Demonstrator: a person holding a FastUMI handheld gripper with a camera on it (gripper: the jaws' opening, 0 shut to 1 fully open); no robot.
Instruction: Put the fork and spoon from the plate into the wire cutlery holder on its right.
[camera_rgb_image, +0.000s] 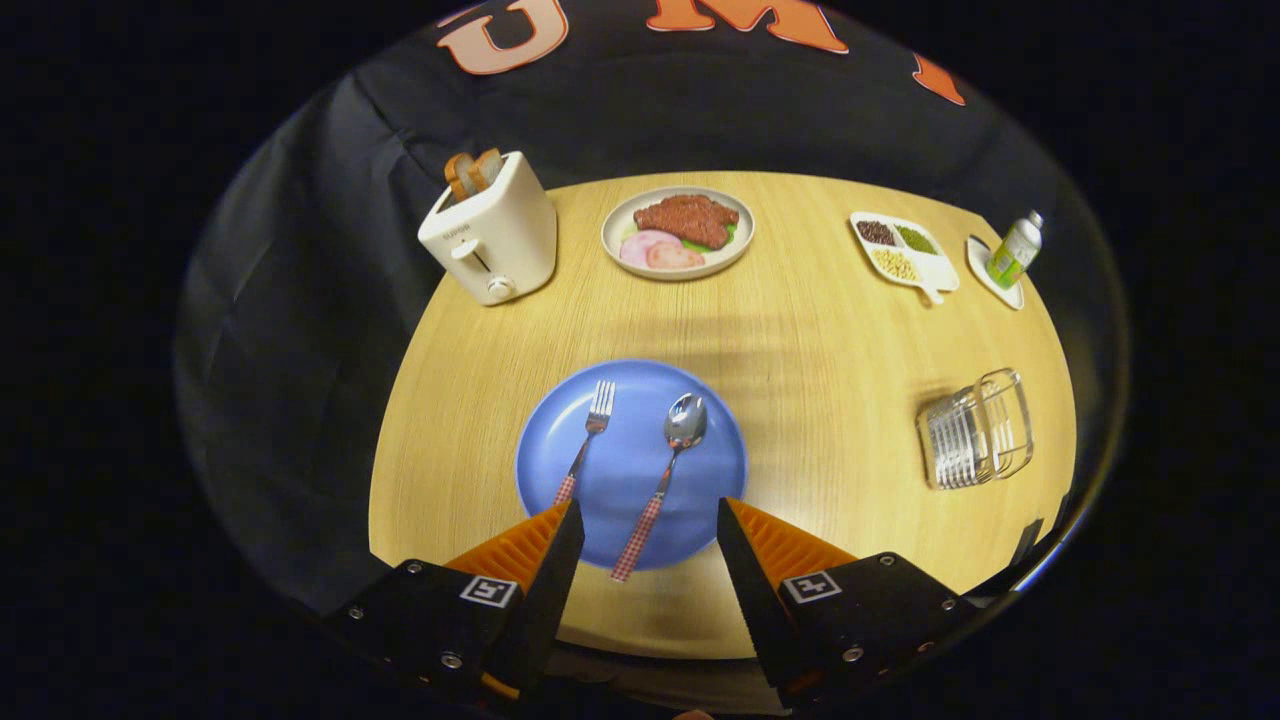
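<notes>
Gripper (648, 520) fingers spread wide, nothing between them, above the blue plate's (630, 400) near rim; fork (588, 436) and spoon (668, 470) lie on it, wire cutlery holder (975, 430) off to the plate's right.

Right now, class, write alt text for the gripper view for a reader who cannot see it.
The open gripper hangs over a blue plate holding a fork and spoon, fingers empty. On the wooden table, a wire cutlery holder stands right of the plate; a toaster stands beyond.
</notes>
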